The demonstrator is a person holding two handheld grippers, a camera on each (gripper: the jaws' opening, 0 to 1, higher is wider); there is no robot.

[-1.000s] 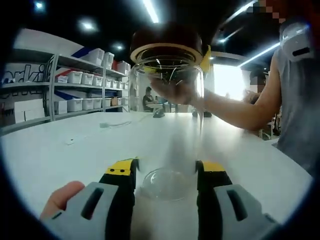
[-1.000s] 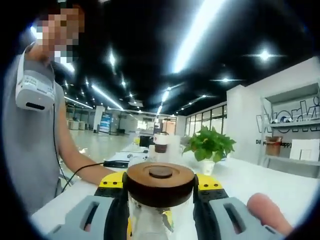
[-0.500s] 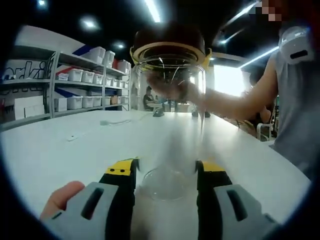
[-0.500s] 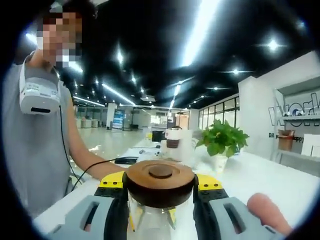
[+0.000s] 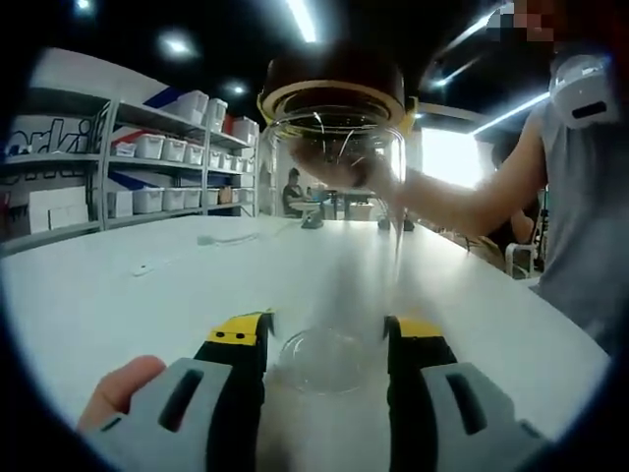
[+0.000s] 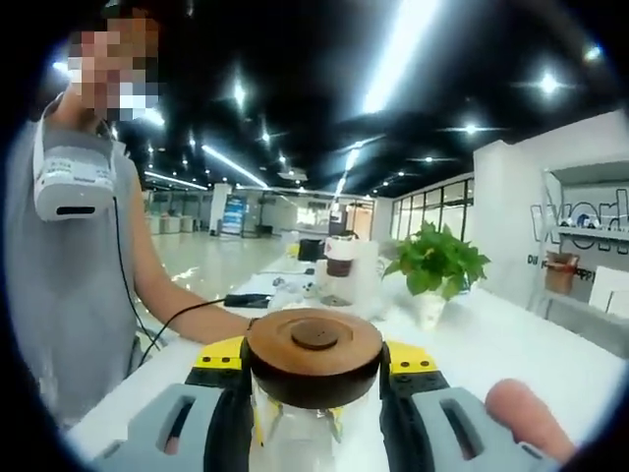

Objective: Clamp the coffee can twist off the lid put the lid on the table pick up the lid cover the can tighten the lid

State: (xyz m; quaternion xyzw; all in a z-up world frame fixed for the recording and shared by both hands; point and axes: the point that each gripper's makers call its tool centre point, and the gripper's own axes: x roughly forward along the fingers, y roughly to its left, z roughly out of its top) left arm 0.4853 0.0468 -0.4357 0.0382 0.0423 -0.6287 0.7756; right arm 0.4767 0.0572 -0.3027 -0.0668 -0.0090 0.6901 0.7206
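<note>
A tall clear glass coffee can (image 5: 332, 246) stands upright on the white table (image 5: 147, 295). My left gripper (image 5: 328, 344) is shut on its base, yellow-tipped jaws pressing both sides. A dark brown wooden lid (image 5: 332, 84) sits on the can's mouth. In the right gripper view the same lid (image 6: 314, 354) lies between the yellow-tipped jaws of my right gripper (image 6: 314, 369), shut on it from the sides, with the glass can (image 6: 295, 433) showing below. The right gripper's yellow jaw tips (image 5: 405, 106) flank the lid in the left gripper view.
A person in a grey sleeveless top (image 6: 69, 295) stands beside the table, an arm (image 5: 472, 211) reaching across. Shelves of white bins (image 5: 147, 177) line one wall. A potted plant (image 6: 432, 270) and a white cup (image 6: 339, 275) stand farther along the table.
The right gripper view has swung slightly, shifting the background; the lid stays gripped. The left gripper and can have held still.
</note>
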